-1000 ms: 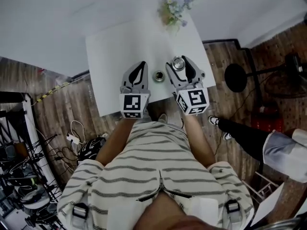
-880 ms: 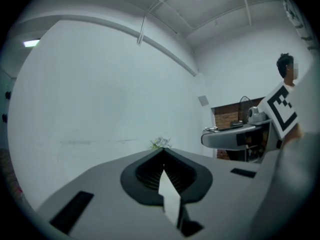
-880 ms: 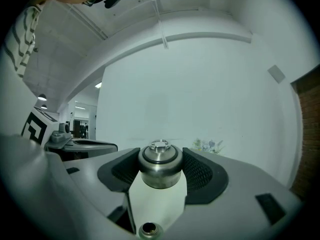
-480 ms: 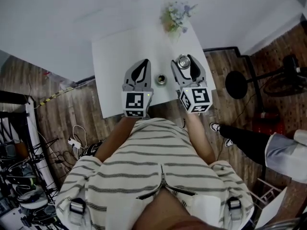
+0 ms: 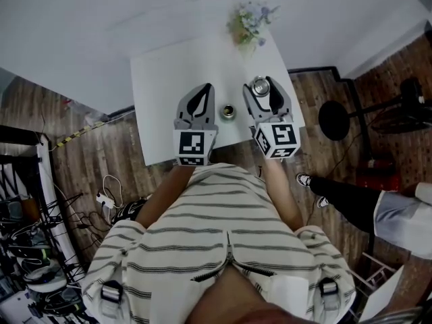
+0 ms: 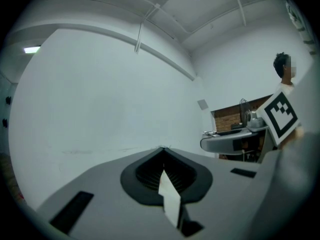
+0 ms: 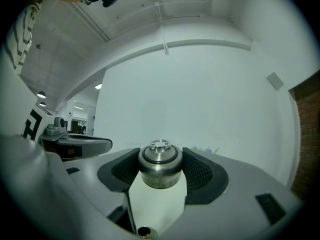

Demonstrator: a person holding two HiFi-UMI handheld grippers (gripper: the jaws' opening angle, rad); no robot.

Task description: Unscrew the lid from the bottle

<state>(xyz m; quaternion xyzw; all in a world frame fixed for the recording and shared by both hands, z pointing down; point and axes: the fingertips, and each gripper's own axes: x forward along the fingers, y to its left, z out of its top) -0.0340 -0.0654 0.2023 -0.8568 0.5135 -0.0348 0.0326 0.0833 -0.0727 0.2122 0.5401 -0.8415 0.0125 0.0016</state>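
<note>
In the head view, a small steel bottle (image 5: 259,86) sits between the jaws of my right gripper (image 5: 262,90), which is shut on its body over the near right part of the white table (image 5: 169,79). The right gripper view shows the bottle (image 7: 159,170) close up, with a black ring round its top, clamped by the right gripper (image 7: 161,154). A small round metal cap (image 5: 229,111) lies on the table between the two grippers. My left gripper (image 5: 204,88) is shut and empty to the left of the cap. In its own view the left gripper (image 6: 162,150) faces a bare white wall.
A bunch of pale flowers (image 5: 251,20) stands at the table's far edge. Another person's leg and shoe (image 5: 324,181) and a black round stand base (image 5: 334,120) are on the wooden floor at the right. Cables and gear (image 5: 108,194) lie at the left.
Both grippers have risen slightly, the right one still clamped on the bottle. The cap has stayed in place on the table. Over the last half second nothing has visibly moved.
</note>
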